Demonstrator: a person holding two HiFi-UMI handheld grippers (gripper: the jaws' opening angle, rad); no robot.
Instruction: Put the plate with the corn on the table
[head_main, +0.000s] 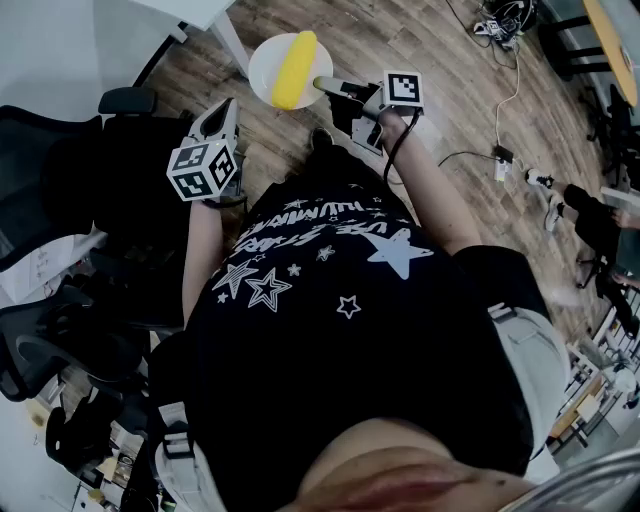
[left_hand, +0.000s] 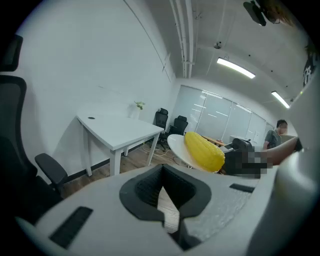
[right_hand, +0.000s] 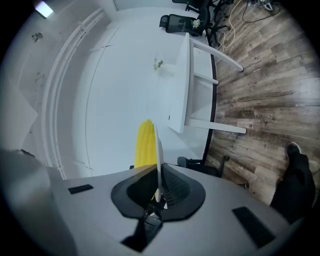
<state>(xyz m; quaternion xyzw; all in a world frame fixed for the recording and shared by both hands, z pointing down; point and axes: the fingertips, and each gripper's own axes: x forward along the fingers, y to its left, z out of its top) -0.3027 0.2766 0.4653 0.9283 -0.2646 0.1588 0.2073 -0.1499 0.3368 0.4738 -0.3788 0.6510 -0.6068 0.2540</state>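
A white plate (head_main: 268, 66) carries a yellow corn cob (head_main: 294, 68) and is held in the air above the wooden floor. My right gripper (head_main: 330, 88) is shut on the plate's near rim. In the right gripper view the plate (right_hand: 158, 160) shows edge-on between the jaws, with the corn (right_hand: 145, 145) on its left side. My left gripper (head_main: 222, 110) hangs to the left of the plate, apart from it, shut and empty (left_hand: 167, 200). From the left gripper view the corn (left_hand: 204, 150) and plate (left_hand: 176, 144) are ahead to the right. The white table (left_hand: 120, 131) stands beyond.
The table's corner (head_main: 190, 12) and leg (head_main: 232, 45) are at the top left. Black office chairs (head_main: 60, 150) crowd the left side. Cables and a power strip (head_main: 500, 160) lie on the floor to the right. Another person (head_main: 600, 215) is at the far right.
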